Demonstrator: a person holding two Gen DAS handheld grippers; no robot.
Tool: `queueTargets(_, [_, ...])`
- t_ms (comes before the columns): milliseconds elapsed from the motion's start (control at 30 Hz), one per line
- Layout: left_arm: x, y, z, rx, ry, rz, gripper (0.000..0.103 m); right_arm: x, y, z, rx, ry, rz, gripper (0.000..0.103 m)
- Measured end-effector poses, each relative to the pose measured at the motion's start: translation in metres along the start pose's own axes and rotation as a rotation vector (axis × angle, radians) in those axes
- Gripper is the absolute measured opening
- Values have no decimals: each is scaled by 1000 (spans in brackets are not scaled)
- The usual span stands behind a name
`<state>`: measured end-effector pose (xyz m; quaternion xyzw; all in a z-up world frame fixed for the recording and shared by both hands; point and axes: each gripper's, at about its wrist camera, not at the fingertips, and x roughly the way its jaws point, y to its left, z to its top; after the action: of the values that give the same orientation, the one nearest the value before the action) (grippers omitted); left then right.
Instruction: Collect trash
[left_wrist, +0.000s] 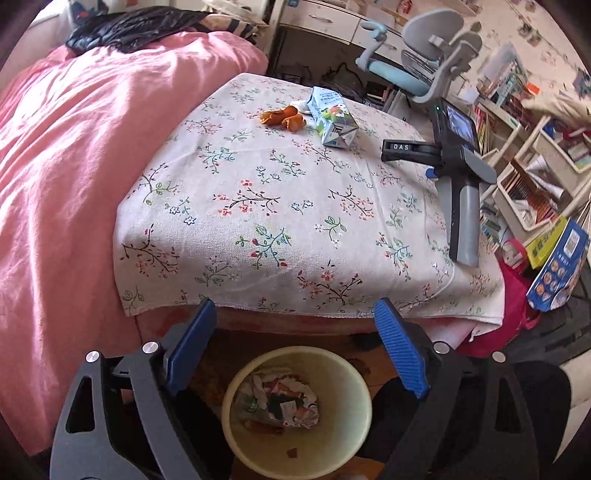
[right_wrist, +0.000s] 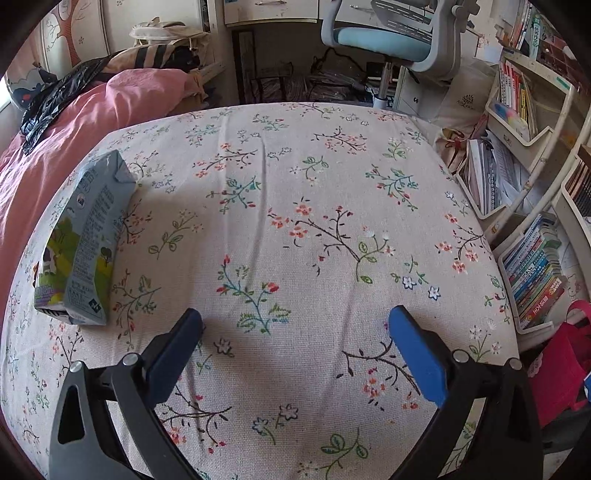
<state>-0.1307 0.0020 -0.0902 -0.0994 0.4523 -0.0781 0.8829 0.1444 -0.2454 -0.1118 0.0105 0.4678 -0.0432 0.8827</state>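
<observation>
A blue-grey milk carton (left_wrist: 332, 116) lies on the floral tablecloth (left_wrist: 258, 206) at the far side, with orange peel (left_wrist: 282, 117) and a bit of white tissue (left_wrist: 301, 106) beside it. My left gripper (left_wrist: 295, 314) is open and empty, held above a cream bin (left_wrist: 354, 435) that holds crumpled wrappers (left_wrist: 284, 400). My right gripper (right_wrist: 295, 321) is open and empty low over the cloth (right_wrist: 314, 184); the carton (right_wrist: 86, 243) lies to its left. The right gripper's body (left_wrist: 454, 166) shows in the left wrist view at the table's right edge.
A pink duvet (left_wrist: 66, 166) covers the bed left of the table. A grey and blue desk chair (right_wrist: 384, 33) stands beyond the table. Bookshelves (right_wrist: 532, 229) and a red bag (right_wrist: 565, 369) crowd the right side. A blue box (left_wrist: 557, 273) leans on the floor.
</observation>
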Motion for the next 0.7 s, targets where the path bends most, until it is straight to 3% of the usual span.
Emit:
queueTargets(533, [-9,0,0,-27,-14,-98,84,0,0,0,0,0,0,96])
queueTargets(700, [-11,-11,-4,17,-18,-100,84,0,0,0,0,-1,0,96])
